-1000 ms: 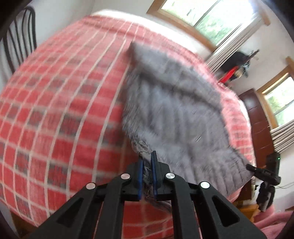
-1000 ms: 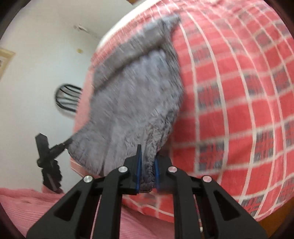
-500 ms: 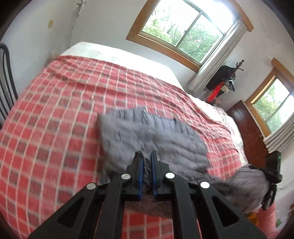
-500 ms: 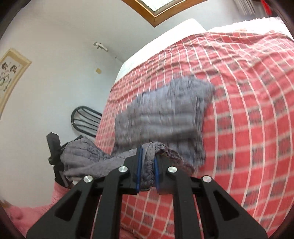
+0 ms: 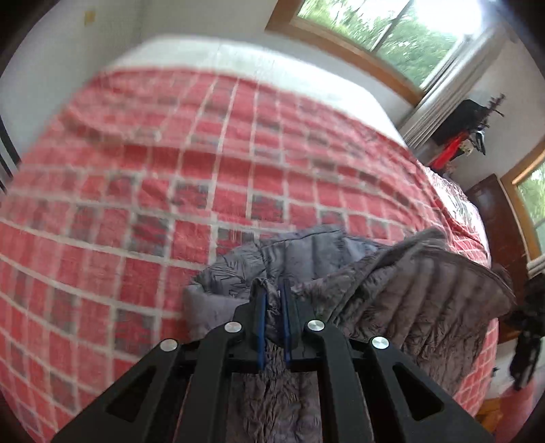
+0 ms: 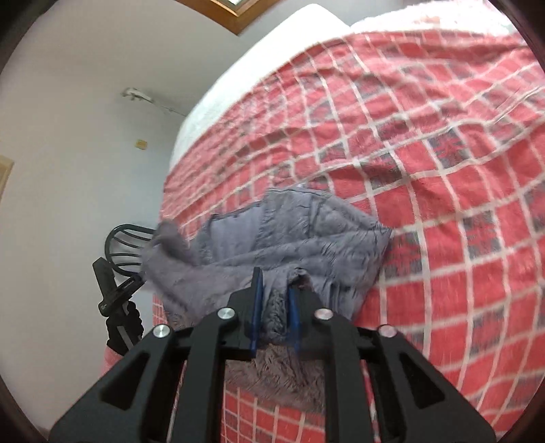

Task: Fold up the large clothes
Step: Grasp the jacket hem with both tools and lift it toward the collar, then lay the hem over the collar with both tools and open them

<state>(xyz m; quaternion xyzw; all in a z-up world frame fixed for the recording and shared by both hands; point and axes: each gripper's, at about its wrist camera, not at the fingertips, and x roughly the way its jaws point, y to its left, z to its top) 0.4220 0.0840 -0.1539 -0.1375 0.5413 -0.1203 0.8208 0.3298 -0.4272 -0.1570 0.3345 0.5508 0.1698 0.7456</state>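
A grey quilted jacket (image 5: 391,289) lies bunched and partly folded over itself near the front edge of a bed with a red checked blanket (image 5: 204,170). My left gripper (image 5: 271,300) is shut on a fold of its fabric at one corner. My right gripper (image 6: 276,293) is shut on another fold of the same jacket (image 6: 289,238), whose fuzzy lining hangs below the jaws. Each gripper shows at the edge of the other's view: the right one (image 5: 526,327) and the left one (image 6: 115,300).
A black chair (image 6: 126,242) stands by the white wall left of the bed. Windows (image 5: 391,30) with curtains lie beyond the bed's far side. A dark wooden cabinet (image 5: 504,225) and a black and red object (image 5: 466,129) stand at the right.
Both grippers have carried their held edge forward over the jacket, so the spread-out garment now lies doubled and bunched close in front of the jaws.
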